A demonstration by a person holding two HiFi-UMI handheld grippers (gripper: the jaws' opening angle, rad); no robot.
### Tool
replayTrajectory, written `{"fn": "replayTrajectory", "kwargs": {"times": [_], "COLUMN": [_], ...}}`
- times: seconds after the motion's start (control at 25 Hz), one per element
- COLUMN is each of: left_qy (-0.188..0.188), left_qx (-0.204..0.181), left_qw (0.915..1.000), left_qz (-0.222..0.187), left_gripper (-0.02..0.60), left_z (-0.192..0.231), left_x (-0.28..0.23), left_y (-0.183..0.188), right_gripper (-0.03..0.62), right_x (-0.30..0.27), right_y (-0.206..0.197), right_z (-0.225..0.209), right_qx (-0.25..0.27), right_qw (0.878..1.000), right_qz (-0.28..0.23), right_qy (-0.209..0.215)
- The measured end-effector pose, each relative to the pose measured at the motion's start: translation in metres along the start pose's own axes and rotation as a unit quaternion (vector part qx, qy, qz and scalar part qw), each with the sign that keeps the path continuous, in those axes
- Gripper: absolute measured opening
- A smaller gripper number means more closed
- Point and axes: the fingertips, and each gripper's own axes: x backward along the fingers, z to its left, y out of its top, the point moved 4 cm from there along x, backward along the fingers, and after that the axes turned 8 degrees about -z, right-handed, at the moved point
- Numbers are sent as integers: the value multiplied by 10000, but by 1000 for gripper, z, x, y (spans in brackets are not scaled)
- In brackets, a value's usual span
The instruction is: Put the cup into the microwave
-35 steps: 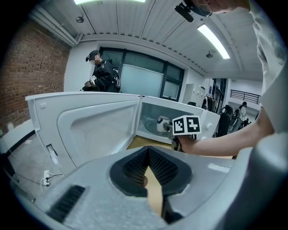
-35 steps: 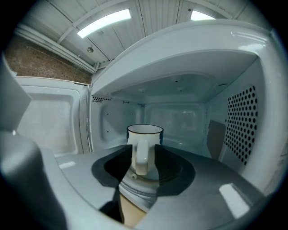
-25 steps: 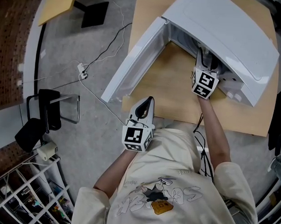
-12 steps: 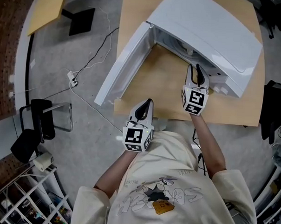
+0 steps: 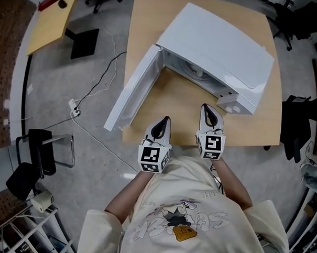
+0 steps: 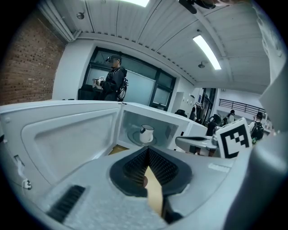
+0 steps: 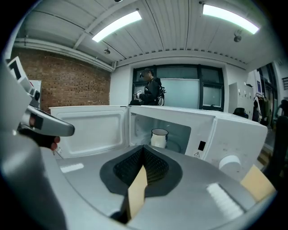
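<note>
White cup (image 7: 158,137) seen set on turntable inside microwave (image 5: 219,47), straight ahead of both grippers, well apart. Right gripper (image 5: 207,111): jaws just closed together, nothing held. Left gripper (image 5: 163,122): jaws together, empty. Placement judged done. Microwave door (image 5: 129,98) seen open; closing perhaps left.

One microwave (image 5: 214,52) is on one desk (image 5: 186,98), with one cup (image 7: 158,137) inside it. There are two grippers, a left gripper (image 5: 165,121) and a right gripper (image 5: 205,107). One person (image 7: 152,95) stands in the background.
</note>
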Motion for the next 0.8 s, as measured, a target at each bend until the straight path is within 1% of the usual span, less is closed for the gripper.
{"fn": "replayTrajectory", "kwargs": {"times": [0.16,0.24,0.4,0.6,0.8], "left_qy": [-135,-192,-288,-294,-387], "left_qx": [-57,-59,-65,-28,-16], "left_qw": [9999,9997,9994,9994,9991], "left_qz": [-87,-145,-168,-158,-162], "left_gripper": [5,5,5,5,5], "left_z": [-5,-7,-9,-9,-15], "left_x": [-11,-16,-22,-26,-31], "left_y": [12,17,20,19,19], "right_gripper": [5,5,5,5,5], "right_x": [20,23,23,25,26], "right_y": [4,4,2,4,-1], "right_z": [14,21,26,23,14], "right_qx": [-264,-353,-398,-347,-461], "right_qw": [9996,9992,9986,9988,9983], "right_qz": [96,139,211,222,310], "right_qy": [54,150,265,266,146]}}
